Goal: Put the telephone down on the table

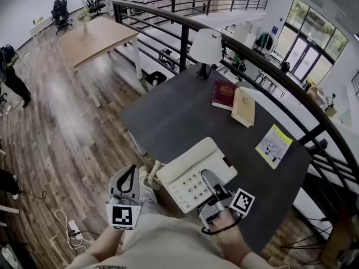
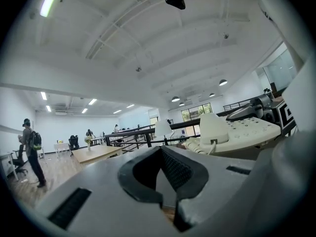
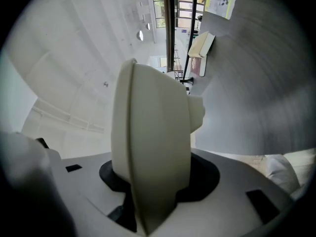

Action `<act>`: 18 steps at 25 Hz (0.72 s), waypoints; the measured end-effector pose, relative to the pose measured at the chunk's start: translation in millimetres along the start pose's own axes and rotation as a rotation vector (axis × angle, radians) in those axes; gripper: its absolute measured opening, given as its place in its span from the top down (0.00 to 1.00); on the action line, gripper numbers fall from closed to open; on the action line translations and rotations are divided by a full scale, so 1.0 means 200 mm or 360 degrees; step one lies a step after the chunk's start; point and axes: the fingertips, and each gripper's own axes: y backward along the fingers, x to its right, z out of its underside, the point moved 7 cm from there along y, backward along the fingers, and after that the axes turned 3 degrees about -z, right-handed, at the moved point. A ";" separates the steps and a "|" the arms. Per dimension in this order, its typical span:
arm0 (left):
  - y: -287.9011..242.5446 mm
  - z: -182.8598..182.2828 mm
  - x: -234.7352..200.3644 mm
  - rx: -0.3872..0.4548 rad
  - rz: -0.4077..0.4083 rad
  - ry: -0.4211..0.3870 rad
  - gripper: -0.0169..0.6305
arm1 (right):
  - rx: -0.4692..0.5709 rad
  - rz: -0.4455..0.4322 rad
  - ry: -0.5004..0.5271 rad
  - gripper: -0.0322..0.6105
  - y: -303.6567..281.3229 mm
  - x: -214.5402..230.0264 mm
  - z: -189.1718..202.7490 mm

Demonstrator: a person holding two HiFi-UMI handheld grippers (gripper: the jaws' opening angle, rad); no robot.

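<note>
Head view: telephone in right gripper at table edge

Cream telephone (image 1: 190, 175) sits between the right gripper (image 1: 210, 185) jaws, clamped by its near side, over the dark table (image 1: 179, 111) edge. Resting or lifted, can't tell. Coiled cord (image 1: 151, 175) lies toward the left gripper (image 1: 131, 170), which is just beside the telephone, jaws together, empty. Ahead of both: lamp (image 1: 205, 46), red book (image 1: 224, 93), tan book (image 1: 243, 106), leaflet (image 1: 274, 145).
</note>
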 end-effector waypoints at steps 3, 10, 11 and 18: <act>-0.16 0.05 -0.13 -0.0038 0.0018 0.0009 0.97 | 0.0001 0.0007 0.0009 0.64 -0.19 0.06 -0.03; -0.59 0.04 -0.45 0.0080 0.0105 -0.0005 0.97 | 0.0051 0.0010 -0.0010 0.64 -0.62 0.20 -0.12; -0.65 0.04 -0.48 0.0090 0.0113 -0.0010 0.97 | 0.0063 0.0020 -0.0014 0.64 -0.68 0.22 -0.13; -1.10 0.02 -0.73 0.0079 0.0285 -0.0088 0.97 | 0.0213 0.0011 -0.0003 0.64 -1.08 0.29 -0.22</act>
